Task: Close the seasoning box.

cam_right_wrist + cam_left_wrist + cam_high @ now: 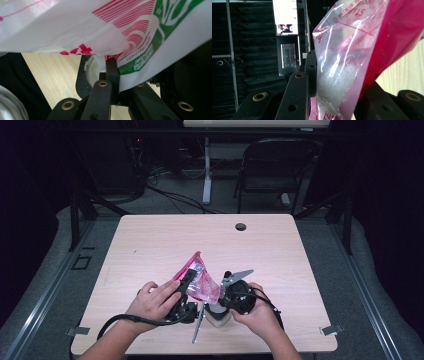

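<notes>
A clear plastic bag [202,282] with red and pink print hangs between both grippers over the near middle of the table [150,245]. White granules lie in the bag [337,75]. My left gripper [189,279] is shut on the bag's left side, and in the left gripper view its jaws [342,82] press on the bag from both sides. My right gripper [223,289] is shut on the bag's lower right edge, where the print is green and red [140,60], pinched at the tips [112,67]. Just under the bag stands a pale round container [218,317], whose clear rim [90,68] shows past the jaws.
A thin metal rod [198,325] lies on the table beside the container, near the front edge. A cable hole [240,226] sits at the table's far side. Beyond the table stand a dark chair [272,165] and a white desk leg [206,170].
</notes>
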`<state>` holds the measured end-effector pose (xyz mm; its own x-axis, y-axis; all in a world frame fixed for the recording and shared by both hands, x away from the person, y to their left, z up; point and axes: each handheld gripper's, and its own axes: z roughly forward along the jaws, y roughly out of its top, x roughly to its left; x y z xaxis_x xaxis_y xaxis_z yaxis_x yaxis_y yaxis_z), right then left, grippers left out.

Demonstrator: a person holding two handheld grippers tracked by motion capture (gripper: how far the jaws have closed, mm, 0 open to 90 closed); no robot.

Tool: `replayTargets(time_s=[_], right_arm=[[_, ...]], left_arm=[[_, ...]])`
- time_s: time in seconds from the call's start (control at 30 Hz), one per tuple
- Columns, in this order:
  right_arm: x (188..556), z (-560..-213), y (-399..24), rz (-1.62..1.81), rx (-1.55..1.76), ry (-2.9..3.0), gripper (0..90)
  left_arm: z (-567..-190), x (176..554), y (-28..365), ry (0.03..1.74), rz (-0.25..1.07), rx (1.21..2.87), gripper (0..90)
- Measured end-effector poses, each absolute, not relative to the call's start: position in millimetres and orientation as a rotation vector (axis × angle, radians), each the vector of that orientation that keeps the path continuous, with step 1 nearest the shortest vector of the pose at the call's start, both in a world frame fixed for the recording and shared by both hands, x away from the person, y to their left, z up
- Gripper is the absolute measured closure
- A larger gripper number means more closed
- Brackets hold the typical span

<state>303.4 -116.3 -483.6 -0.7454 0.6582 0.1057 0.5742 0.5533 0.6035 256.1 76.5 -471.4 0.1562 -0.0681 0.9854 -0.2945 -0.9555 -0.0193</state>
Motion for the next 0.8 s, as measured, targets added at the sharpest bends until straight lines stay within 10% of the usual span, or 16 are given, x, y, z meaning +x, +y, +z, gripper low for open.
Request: replayTargets(time_s=[0.8], right_arm=[[303.7, -482.6, -116.7, 0.962, 1.056, 2.652, 89.9]], left_arm=[[-469.7, 255.5, 76.5, -0.36, 1.902, 2.247, 75.2]])
